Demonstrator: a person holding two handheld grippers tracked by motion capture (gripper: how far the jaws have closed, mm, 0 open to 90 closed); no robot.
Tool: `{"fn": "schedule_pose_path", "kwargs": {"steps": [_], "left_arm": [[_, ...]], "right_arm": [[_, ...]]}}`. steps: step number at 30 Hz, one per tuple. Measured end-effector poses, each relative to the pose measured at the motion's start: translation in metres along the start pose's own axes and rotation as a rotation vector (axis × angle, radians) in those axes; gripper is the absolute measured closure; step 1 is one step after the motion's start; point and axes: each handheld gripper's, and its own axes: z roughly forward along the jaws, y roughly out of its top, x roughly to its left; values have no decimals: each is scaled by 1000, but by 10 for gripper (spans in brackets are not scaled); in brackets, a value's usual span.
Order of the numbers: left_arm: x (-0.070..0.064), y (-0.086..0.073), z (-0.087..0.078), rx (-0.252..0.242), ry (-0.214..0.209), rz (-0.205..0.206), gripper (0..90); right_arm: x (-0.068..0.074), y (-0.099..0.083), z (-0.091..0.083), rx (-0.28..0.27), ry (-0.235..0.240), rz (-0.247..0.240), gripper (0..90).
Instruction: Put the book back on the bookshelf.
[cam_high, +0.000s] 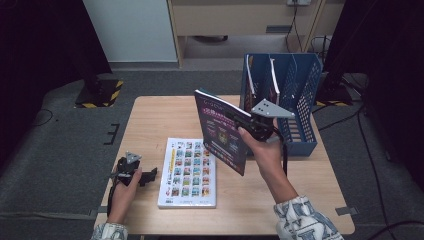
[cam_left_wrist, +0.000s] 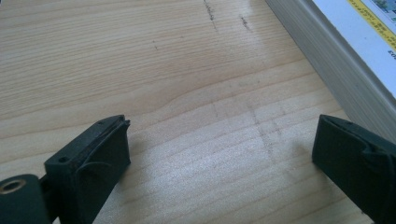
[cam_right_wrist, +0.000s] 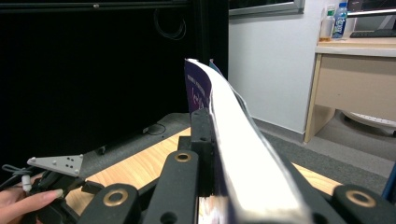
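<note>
Above the middle of the pale wooden worktop (cam_high: 150, 120), the right tool (cam_high: 245, 124) holds a thin purple-covered paperback book (cam_high: 220, 131) up in the air, its jaws pressed tight against the book's two faces. The book stands nearly upright, tilted, its top edge bending over in the right gripper view (cam_right_wrist: 233, 140). Just behind it stands a blue plastic mesh file rack (cam_high: 300, 90) at the worktop's far right, with thin books upright in its slots. A second, thicker white-covered book with rows of small coloured pictures (cam_high: 190, 172) lies flat near the front edge. Just left of it the left tool (cam_high: 142, 176) rests low over the wood, jaws spread wide and empty, the thick book's page edge (cam_left_wrist: 327, 56) just beside one jaw.
</note>
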Motion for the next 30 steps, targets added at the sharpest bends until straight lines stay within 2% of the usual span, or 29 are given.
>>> {"fn": "schedule_pose_path", "kwargs": {"steps": [15,30], "left_arm": [[0,0,0,0,0,1,31],[0,0,0,0,0,2,30]], "right_arm": [[-14,-9,-36,5,-9,-3,840],[-29,-18,-62,6,-34,8,840]]}}
